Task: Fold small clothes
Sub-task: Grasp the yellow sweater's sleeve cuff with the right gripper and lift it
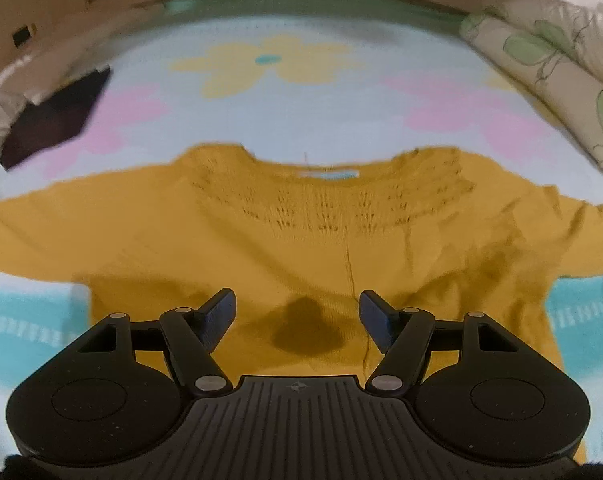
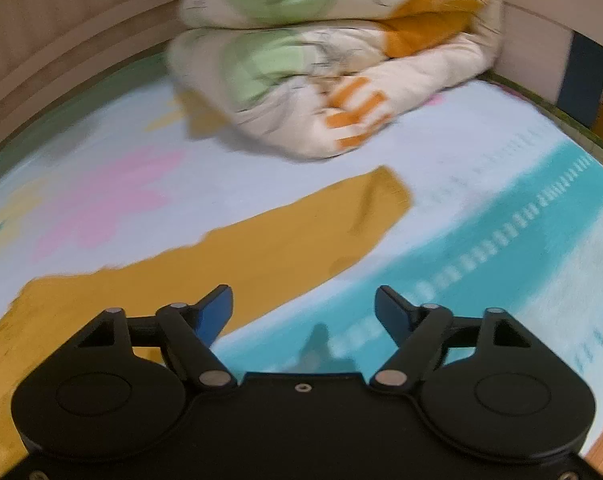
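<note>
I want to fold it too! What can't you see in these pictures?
- Sweater hem: left wrist view, hidden behind the left claw.
- Dark cloth: left wrist view, too blurred to name.
- Sweater's body: right wrist view, only the sleeve shows; the edge cuts off the rest.

Mustard knit sweater (image 1: 301,240) lies flat, sleeves spread, neckline away, on the flowered bed sheet (image 1: 301,112)

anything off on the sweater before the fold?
Loose yarn strand trails down the sweater front from the yoke. The dark patch below looks like gripper shadow, though blur makes that uncertain. Both grippers, left and right, are open.
</note>
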`<state>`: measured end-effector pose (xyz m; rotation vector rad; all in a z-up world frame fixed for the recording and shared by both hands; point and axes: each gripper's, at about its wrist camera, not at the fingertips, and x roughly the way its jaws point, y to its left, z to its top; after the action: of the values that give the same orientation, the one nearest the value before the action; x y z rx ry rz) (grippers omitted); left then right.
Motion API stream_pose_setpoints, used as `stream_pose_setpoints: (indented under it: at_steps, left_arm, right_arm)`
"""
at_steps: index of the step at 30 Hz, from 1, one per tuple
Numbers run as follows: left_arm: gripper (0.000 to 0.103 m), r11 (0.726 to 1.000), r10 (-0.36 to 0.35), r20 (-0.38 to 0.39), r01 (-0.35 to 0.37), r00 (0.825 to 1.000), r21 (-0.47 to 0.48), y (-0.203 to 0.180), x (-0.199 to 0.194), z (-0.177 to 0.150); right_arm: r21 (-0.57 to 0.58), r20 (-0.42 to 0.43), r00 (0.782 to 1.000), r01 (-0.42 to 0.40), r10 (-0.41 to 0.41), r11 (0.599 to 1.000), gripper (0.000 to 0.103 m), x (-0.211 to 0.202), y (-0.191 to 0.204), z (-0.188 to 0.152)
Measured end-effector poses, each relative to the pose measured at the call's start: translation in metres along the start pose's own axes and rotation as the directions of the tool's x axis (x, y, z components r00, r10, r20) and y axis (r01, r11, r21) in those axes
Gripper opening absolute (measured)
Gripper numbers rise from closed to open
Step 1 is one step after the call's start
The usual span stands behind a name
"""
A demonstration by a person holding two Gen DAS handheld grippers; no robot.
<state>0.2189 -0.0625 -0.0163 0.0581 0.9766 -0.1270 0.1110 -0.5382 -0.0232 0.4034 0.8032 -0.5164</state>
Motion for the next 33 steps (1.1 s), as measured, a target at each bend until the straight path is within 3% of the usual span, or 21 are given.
stream_pose_setpoints:
  at_steps: [5, 9, 14, 21, 22, 23, 24, 25, 26, 28, 33]
  left_arm:
    - [0.070, 1.000, 0.017, -0.098, -0.018, 0.995, -0.014, 0.000, 0.041, -0.009]
    - [0.079, 0.999, 0.040, -0.018, -0.039, 0.999, 0.033, -0.006, 0.046, -0.011]
    - [0.102, 0.999, 0.051, 0.009, -0.052, 0.999, 0.013, -0.002, 0.056, -0.011]
    - [0.103, 0.999, 0.051, 0.027, -0.051, 0.998, 0.010, -0.002, 0.061, -0.009]
    - [0.103, 0.999, 0.052, 0.027, -0.052, 0.998, 0.010, -0.002, 0.061, -0.008]
    - [0.103, 0.999, 0.052, 0.026, -0.052, 0.998, 0.013, -0.002, 0.061, -0.008]
    - [0.103, 0.999, 0.051, 0.023, -0.051, 0.998, 0.013, -0.002, 0.062, -0.006]
    - [0.103, 0.999, 0.047, 0.018, -0.048, 0.999, 0.013, -0.002, 0.062, -0.006]
    - [0.103, 0.999, 0.042, 0.013, -0.042, 0.999, 0.014, -0.001, 0.062, -0.005]
    - [0.103, 0.999, 0.031, 0.005, -0.031, 1.000, 0.018, 0.001, 0.063, -0.003]
    - [0.101, 1.000, 0.012, -0.035, -0.011, 0.999, 0.015, 0.005, 0.063, 0.004]
  right_arm:
    - [0.045, 0.030, 0.998, 0.046, -0.047, 0.998, 0.076, 0.035, -0.029, 0.015]
    - [0.058, 0.050, 0.995, 0.079, -0.082, 0.995, 0.076, 0.062, -0.039, 0.029]
    - [0.076, 0.035, 0.994, 0.102, -0.105, 0.992, 0.083, 0.092, -0.047, 0.039]
    - [0.101, 0.045, 0.995, 0.082, -0.087, 0.991, 0.089, 0.112, -0.056, 0.038]
    - [0.093, 0.053, 0.995, 0.080, -0.086, 0.992, 0.084, 0.112, -0.055, 0.039]
    - [0.080, 0.061, 0.996, 0.061, -0.066, 0.995, 0.065, 0.111, -0.054, 0.039]
    - [0.069, 0.063, 0.998, 0.026, -0.030, 0.997, 0.055, 0.110, -0.054, 0.040]
    - [0.076, 0.054, 0.998, -0.030, 0.026, 0.997, 0.030, 0.109, -0.055, 0.041]
    - [0.102, 0.043, 0.996, -0.079, 0.075, 0.992, 0.014, 0.109, -0.057, 0.043]
    - [0.136, 0.053, 0.994, -0.100, 0.093, 0.986, 0.014, 0.100, -0.055, 0.047]
    - [0.050, 0.107, 0.988, -0.115, 0.109, 0.992, 0.014, 0.057, -0.017, 0.064]
